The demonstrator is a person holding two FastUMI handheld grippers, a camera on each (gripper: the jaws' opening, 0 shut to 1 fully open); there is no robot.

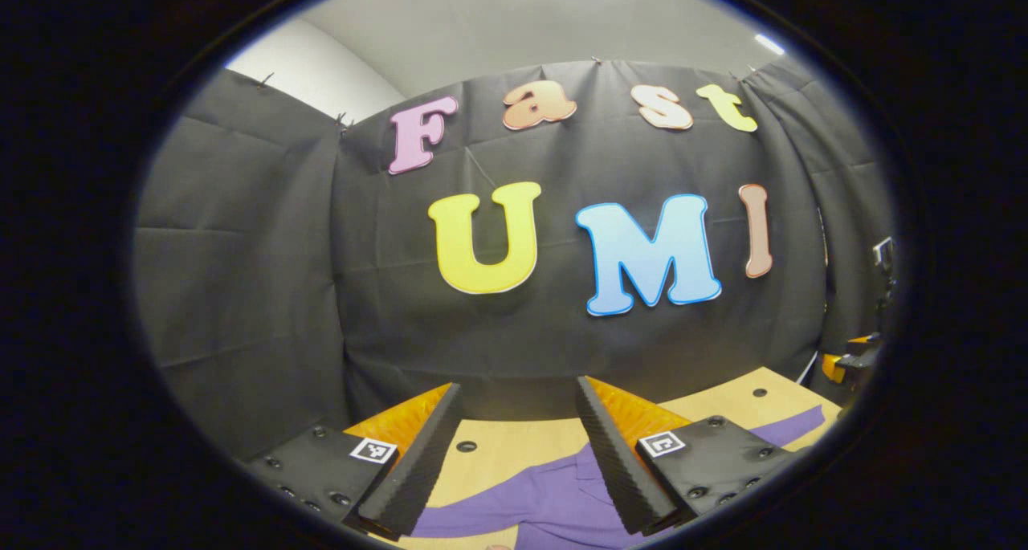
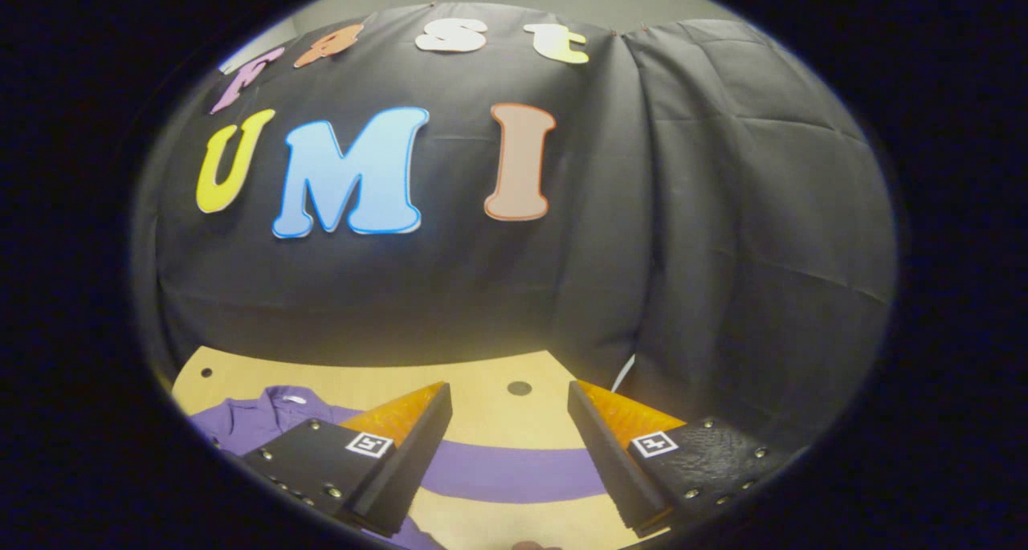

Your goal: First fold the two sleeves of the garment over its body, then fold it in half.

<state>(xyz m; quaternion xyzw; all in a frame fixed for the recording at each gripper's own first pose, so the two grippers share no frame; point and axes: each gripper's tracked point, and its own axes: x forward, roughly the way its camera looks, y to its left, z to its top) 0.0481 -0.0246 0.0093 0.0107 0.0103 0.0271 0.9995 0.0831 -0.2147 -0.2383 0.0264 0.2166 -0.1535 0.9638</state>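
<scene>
Both grippers hang released above the counter (image 2: pixel 482 377), left gripper (image 1: pixel 518 446) over the collar, right gripper (image 2: pixel 510 446) over a spread sleeve (image 2: pixel 514 470). Purple garment (image 1: pixel 530 502) lies flat and unfolded, likely laid out for the sleeve folds.

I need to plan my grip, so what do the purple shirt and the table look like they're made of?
Shirt: looks like a soft matte knit, probably cotton; it lies limp with light creases and a collar. Table: looks like pale smooth wood or plywood, flat with round drilled holes. Neither material is certain.
</scene>
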